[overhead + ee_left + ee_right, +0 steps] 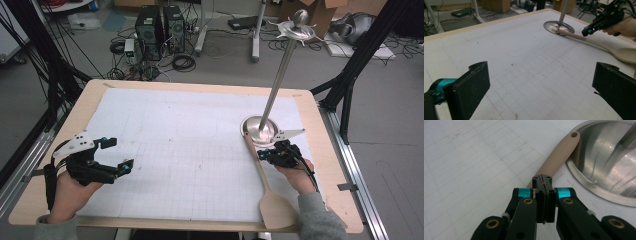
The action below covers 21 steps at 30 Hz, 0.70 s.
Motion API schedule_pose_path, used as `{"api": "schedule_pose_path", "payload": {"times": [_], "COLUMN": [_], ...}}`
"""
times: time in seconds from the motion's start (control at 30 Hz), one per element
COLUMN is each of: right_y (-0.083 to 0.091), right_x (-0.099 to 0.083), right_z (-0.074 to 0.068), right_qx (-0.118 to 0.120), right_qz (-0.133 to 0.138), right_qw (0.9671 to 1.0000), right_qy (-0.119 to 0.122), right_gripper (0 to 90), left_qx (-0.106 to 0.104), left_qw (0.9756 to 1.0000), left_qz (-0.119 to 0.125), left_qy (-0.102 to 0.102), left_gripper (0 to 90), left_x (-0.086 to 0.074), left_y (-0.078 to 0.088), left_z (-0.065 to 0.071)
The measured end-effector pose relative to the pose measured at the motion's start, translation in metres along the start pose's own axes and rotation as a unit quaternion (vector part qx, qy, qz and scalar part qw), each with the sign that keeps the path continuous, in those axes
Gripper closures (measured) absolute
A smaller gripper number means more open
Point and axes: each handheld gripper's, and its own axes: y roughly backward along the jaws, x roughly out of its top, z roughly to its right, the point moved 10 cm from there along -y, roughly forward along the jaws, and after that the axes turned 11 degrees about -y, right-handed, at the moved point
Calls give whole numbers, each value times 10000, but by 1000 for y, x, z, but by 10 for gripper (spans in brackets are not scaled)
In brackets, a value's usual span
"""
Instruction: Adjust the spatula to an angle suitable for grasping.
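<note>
Both tongs sit low over the table: the left gripper [114, 155] hangs released above the left part of the sheet, its jaws spread wide with bare grid paper between them, while the right gripper [264, 153] is clenched, jaws pressed flat together with nothing caught in them, its tip just above the shaft of the wooden spatula [267, 186]. That spatula lies on the right side of the table, its holed handle end resting against the rim of the metal stand's round base [250, 131] and its broad blade reaching the near edge beside the person's right sleeve [320, 217]. From the base a thin steel pole [280, 75] rises, tilted in the high view, to a small crown with a knob on top [299, 25]. The work surface is a pale wooden tabletop [90, 100] with rounded corners, nearly covered by a white sheet [190, 130] printed with a faint grid and speckled with small dark marks. Black frame struts [360, 55] stand at both sides of the table. Beyond it the grey floor carries two dark computer towers [160, 25], tangles of cable [182, 62], white stand legs [256, 35] and cardboard boxes [320, 12].
</note>
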Motion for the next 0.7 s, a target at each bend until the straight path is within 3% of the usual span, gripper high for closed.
{"api": "schedule_pose_path", "payload": {"times": [0.2,0.7], "right_y": [-6,-11], "right_x": [-3,-2], "right_z": [3,-1], "right_qx": [-56,96], "right_qz": [-132,-354], "right_qw": [9999,9993], "right_qy": [-26,31], "right_gripper": [900,900], "left_qx": [0,-4], "left_qw": [10000,10000], "left_qz": [-6,-25], "left_qy": [-8,0], "left_gripper": [17,17], "left_x": [0,-1], "left_y": [0,-1], "left_z": [0,0]}}
